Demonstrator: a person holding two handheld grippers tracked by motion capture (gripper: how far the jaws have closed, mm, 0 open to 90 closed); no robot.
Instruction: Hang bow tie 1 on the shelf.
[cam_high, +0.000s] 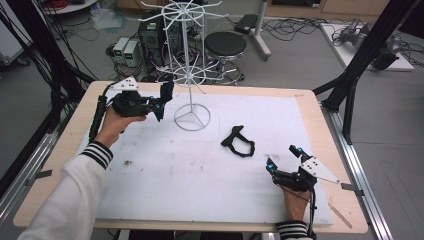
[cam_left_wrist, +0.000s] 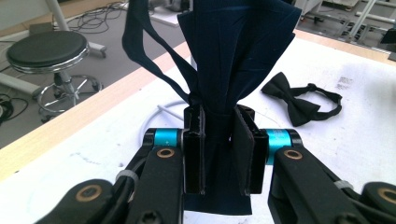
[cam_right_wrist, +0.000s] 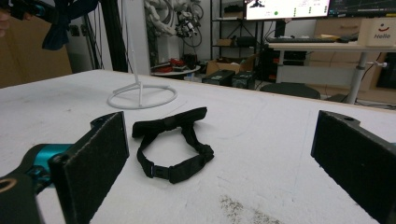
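My left gripper (cam_high: 161, 104) is raised at the table's back left, shut on a dark navy bow tie (cam_high: 167, 90) right beside the white wire stand (cam_high: 191, 75). In the left gripper view the jaws pinch the navy bow tie (cam_left_wrist: 238, 46) at its knot, with its strap looping up to the left. A black bow tie (cam_high: 239, 141) with its strap lies flat on the white mat, right of the stand's round base (cam_high: 192, 120). My right gripper (cam_high: 282, 159) rests low at the front right, open, pointing at the black bow tie (cam_right_wrist: 173, 144) with nothing between its jaws.
The white mat (cam_high: 165, 185) covers most of the wooden table (cam_high: 60, 145). A black round stool (cam_high: 226, 45), computer boxes and cables stand on the floor behind the table. Black frame posts (cam_high: 360, 60) rise at the right rear corner.
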